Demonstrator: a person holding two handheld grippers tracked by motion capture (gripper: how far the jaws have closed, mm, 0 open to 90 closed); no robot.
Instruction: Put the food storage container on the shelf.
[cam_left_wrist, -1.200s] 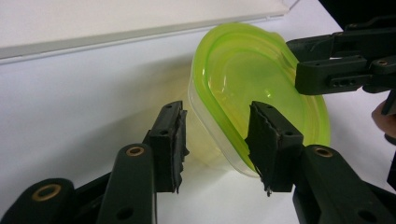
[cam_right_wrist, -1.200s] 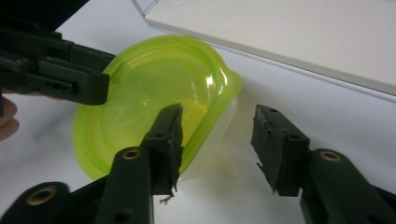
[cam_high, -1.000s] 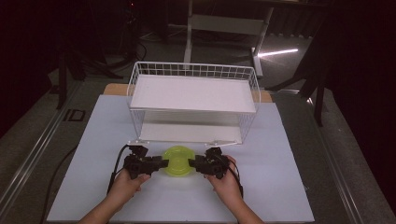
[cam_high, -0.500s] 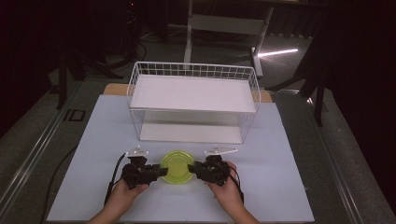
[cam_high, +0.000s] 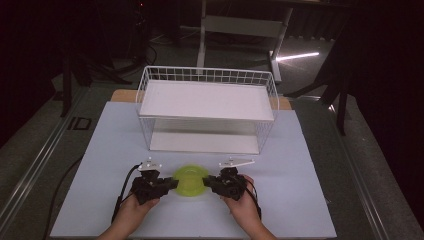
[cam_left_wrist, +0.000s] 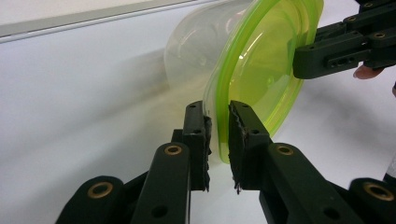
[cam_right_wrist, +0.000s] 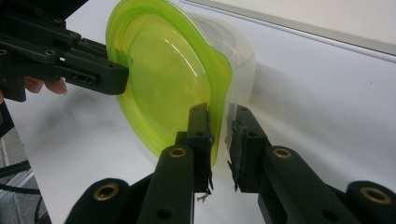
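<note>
Green plastic marked the lid (cam_high: 190, 181) of a clear tub (cam_left_wrist: 196, 42), which sat on the white table (cam_high: 300, 200) in front of the wire basket (cam_high: 207, 112). The left gripper (cam_high: 172, 183) and right gripper (cam_high: 207, 182) had just been closing, and each pinched the lid's rim from its own side. The grasp looked made (lifting or moving the tub was still to come). The tub seemed empty, as did the basket's two shelves.
</note>
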